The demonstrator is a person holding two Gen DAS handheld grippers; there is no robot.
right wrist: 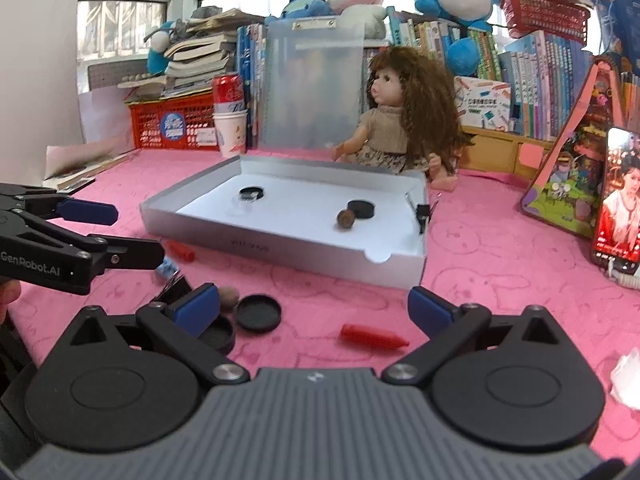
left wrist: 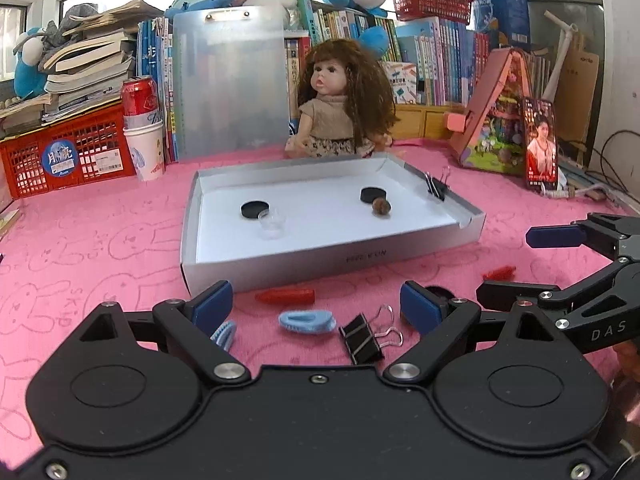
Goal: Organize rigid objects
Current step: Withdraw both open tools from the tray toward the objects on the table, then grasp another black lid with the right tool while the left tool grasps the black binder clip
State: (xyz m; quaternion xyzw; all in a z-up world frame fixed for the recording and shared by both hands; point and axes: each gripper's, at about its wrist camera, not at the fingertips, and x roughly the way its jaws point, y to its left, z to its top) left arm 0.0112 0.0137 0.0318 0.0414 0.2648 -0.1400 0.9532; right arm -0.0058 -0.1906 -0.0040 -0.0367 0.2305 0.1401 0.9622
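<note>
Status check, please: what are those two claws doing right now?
Left gripper open, empty, over blue clip. Right gripper open, empty, near red piece. Tray ahead, nothing blocking.

right tool (right wrist: 312, 312) hangs with jaws wide over the pink table (right wrist: 500, 264), a red crayon (right wrist: 374, 337) and black lid (right wrist: 258, 313) between them; behind sits the shallow silver box (right wrist: 280, 250).

we count four black caps (right wrist: 257, 313), two red cones (left wrist: 285, 295), two blue clips (left wrist: 307, 322), two binder clips (left wrist: 362, 342), two nuts (left wrist: 381, 207), one clear cup (left wrist: 272, 223).
</note>
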